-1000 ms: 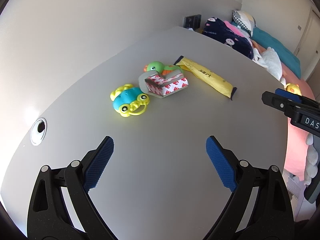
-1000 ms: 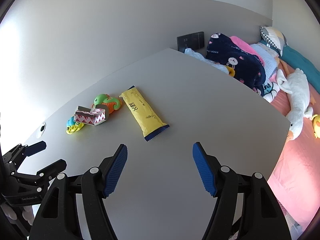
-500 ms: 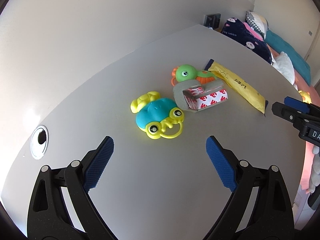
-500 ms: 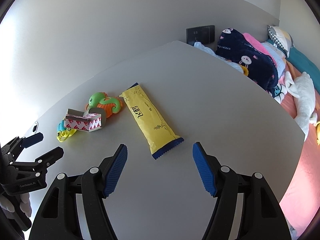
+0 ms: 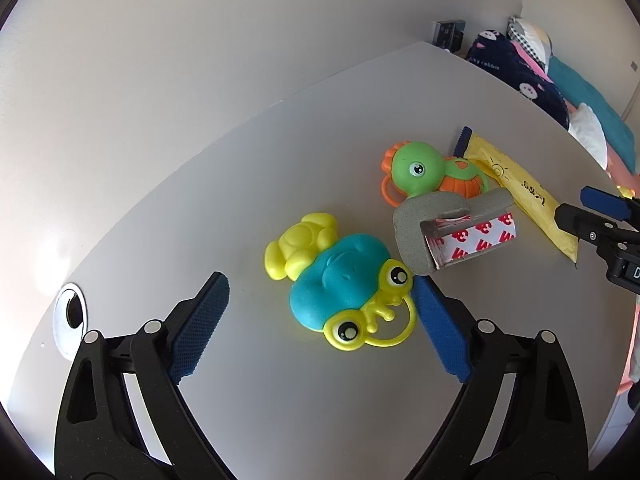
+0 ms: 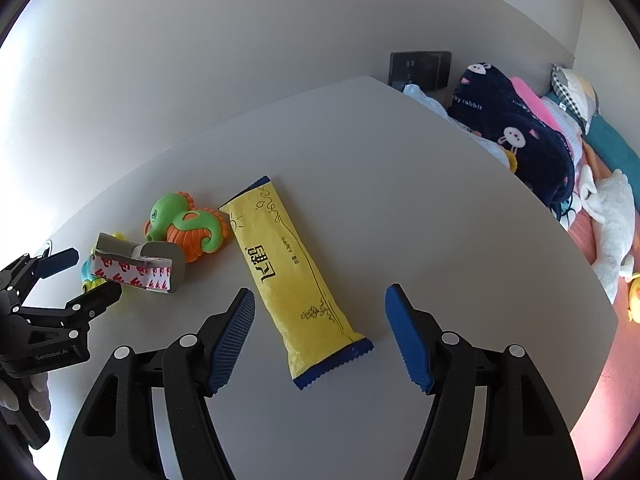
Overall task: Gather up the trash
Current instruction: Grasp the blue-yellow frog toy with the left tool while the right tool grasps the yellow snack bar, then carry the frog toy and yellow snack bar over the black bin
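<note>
Yellow wrapper [image 6: 296, 276] lies between the wide right tool [image 6: 322, 344]; left tool [image 5: 320, 332] wide around frog toy [image 5: 344, 292].

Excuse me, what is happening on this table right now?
A person clears trash with two hand-held tongs. The right tongs, open, straddle the near end of the yellow wrapper. The left tongs, open, frame the blue frog toy, beside the torn tape box. Nothing is gripped yet.

left wrist: low, near frog toy [image 5: 344, 284] | right wrist: over wrapper [image 6: 292, 276] | shared: tabletop [image 6: 380, 184]
</note>
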Available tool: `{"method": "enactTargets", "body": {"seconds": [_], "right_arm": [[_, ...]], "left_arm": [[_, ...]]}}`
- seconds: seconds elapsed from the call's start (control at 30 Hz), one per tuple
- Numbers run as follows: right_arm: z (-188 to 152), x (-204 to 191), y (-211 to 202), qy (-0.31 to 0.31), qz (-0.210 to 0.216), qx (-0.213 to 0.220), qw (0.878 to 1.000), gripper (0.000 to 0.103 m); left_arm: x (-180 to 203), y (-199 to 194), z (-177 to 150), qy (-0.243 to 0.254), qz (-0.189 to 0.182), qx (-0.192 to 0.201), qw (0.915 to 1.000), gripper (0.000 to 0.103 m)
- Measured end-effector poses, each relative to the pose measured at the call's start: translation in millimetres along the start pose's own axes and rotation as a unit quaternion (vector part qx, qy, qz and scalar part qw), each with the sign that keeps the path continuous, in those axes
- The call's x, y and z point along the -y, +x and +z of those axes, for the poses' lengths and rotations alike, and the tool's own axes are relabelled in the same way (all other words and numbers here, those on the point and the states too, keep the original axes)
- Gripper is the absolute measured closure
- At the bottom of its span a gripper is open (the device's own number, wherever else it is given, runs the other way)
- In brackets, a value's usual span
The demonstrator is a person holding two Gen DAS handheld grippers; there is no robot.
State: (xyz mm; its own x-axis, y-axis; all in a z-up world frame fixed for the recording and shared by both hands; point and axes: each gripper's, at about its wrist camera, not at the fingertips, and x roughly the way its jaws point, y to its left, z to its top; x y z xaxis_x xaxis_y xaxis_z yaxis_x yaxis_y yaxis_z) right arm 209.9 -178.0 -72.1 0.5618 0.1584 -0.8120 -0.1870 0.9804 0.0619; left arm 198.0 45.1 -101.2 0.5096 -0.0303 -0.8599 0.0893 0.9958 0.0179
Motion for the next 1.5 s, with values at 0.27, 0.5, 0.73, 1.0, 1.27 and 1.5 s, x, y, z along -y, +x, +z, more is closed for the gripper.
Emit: {"method": "enactTargets", "body": {"seconds": [0.27,0.5,0.73,1.0,1.27,1.5], "right_arm": [[7.0,-2.1,21.4,-0.017,-0.005,-0.014,1.000,0.034],[13.4,-9.0,33.9,-0.035,-0.011,-0.014,0.999,0.034],[17.1,-8.3,42.3,-0.040,0.000,-0.025,0.999,0.047],[12.1,1.5,34.5,-0.024,0.004,-0.036,0.999,0.073],[2.1,8.5,12.4,-0.015,0.001,-0.033,0.999,0.073],[-10.6,17.2,-8.5,-0.004,0.001,-0.024,1.000,0.073]], "left_arm": [[-4.9,4.8,1.9,0.001,-0.005,0.004,1.0000,0.025],[-5.0,2.7,-1.4,0.000,0.005,0.003,1.0000,0.026],[-11.1,-0.9,-7.3,-0.012,0.001,0.001,0.9999,0.026],[-9.8,-8.3,-12.5,-0.021,-0.002,0.011,0.9997,0.026],[1.7,-21.9,-17.1,-0.014,-0.012,0.018,0.9997,0.026],[17.6,-34.6,-24.4,-0.001,-0.019,0.020,0.9996,0.026]]}}
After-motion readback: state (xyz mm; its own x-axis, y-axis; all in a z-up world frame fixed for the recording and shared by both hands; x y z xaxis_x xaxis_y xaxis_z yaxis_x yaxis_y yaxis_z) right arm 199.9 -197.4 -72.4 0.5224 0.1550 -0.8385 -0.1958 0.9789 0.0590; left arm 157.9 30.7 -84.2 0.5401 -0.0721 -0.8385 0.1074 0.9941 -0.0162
